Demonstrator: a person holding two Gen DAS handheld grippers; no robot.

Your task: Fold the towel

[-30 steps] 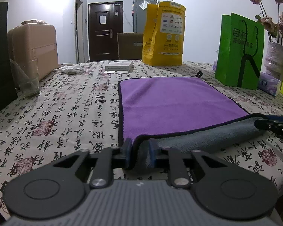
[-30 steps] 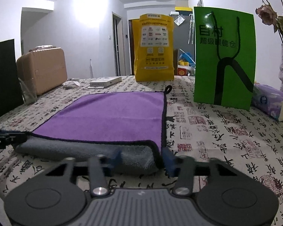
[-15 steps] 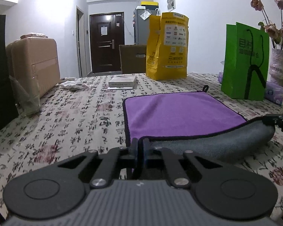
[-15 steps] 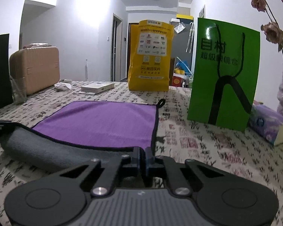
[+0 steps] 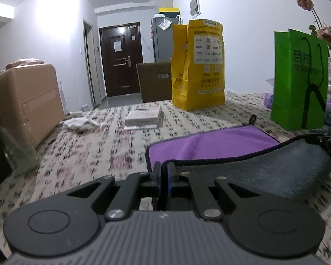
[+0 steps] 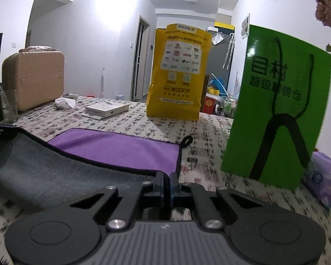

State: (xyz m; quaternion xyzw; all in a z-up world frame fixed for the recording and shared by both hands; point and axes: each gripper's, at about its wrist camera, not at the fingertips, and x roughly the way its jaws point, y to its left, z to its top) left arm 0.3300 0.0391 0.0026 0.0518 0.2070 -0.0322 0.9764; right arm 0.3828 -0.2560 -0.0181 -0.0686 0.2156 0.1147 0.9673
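A towel (image 5: 211,144), purple on top and grey underneath, lies on the patterned table; it also shows in the right wrist view (image 6: 112,150). My left gripper (image 5: 164,173) is shut on its near left corner. My right gripper (image 6: 166,182) is shut on its near right corner. Both hold the near edge lifted, so the grey underside (image 5: 264,176) curls up and over between them. The far half lies flat, with a black hanging loop (image 6: 187,141) at its far right corner.
A green bag (image 6: 273,119) stands right of the towel, with a purple tissue pack (image 6: 324,183) beside it. A yellow bag (image 5: 198,66) and a white box (image 5: 143,118) sit further back. A tan suitcase (image 5: 24,101) and a clear plastic cup (image 5: 19,152) are at the left.
Both grippers went from open around the near corners to shut on them. They then lifted the near edge up and forward, rolling the grey underside over the purple side.
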